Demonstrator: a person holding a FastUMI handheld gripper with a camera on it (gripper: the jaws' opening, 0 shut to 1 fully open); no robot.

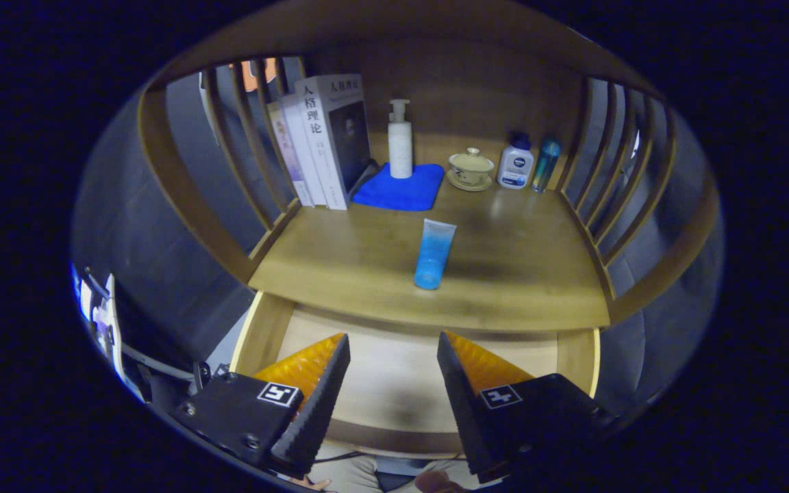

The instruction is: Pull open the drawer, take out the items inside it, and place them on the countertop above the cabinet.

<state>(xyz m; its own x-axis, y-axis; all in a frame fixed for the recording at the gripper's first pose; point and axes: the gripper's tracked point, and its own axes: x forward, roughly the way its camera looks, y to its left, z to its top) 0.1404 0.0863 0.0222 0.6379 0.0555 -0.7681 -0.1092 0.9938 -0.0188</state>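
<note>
gripper: one, two fingers spread wide apart, nothing between them, holding nothing; hangs over the open drawer
drawer: one, pulled out below the countertop's front edge, at 6 o'clock from the tube; pale floor shows bare between and under the fingers, side walls visible left and right
countertop: one wooden top, just beyond the fingers at 12 o'clock; slatted rails on left and right sides, solid back panel
tube: one blue squeeze tube, lying flat on the countertop near its front edge, cap end toward the fingers, well apart from the back row
cloth: one blue cloth, flat, at 11 o'clock from the tube, toward the back
pump bottle: one white, upright, standing on the cloth's far part
books: three as far as I can count, upright, leaning against the left rail, at 10 o'clock from the tube, touching the cloth's left edge
lidded cup: one, on a saucer, at 1 o'clock from the tube, just right of the cloth
white bottle: one, dark cap, upright, just right of the cup
teal bottle: one slim, upright, beside the white bottle, near the right rail
person: part of a hand and pale clothing under the fingers at 6 o'clock, blurred
</note>
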